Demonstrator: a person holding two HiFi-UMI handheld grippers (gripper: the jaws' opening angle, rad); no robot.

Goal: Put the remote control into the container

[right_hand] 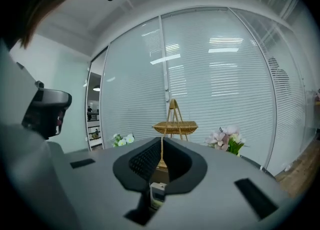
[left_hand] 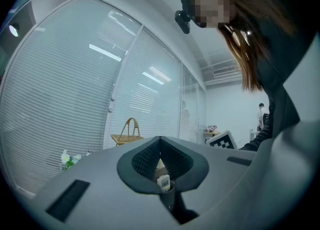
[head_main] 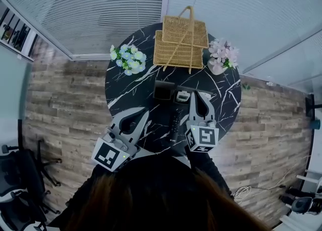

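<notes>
A black remote control (head_main: 174, 124) lies on the round black marble table (head_main: 126, 89), between my two grippers. Behind it stands a low dark container (head_main: 163, 90), with a small white remote (head_main: 182, 95) beside it. My right gripper (head_main: 193, 94) points at the container's right side with its jaws shut; I see nothing pinched between the pads. In the right gripper view the white remote (right_hand: 157, 193) shows below the jaws. My left gripper (head_main: 145, 112) rests left of the black remote, also shut and holding nothing. The same white remote (left_hand: 163, 182) shows under its jaws.
A wicker basket (head_main: 180, 41) with a tall handle stands at the table's far edge. Blue-white flowers (head_main: 128, 59) sit at the back left and a pink bouquet (head_main: 222, 54) at the back right. Glass walls with blinds surround the table; the floor is wood.
</notes>
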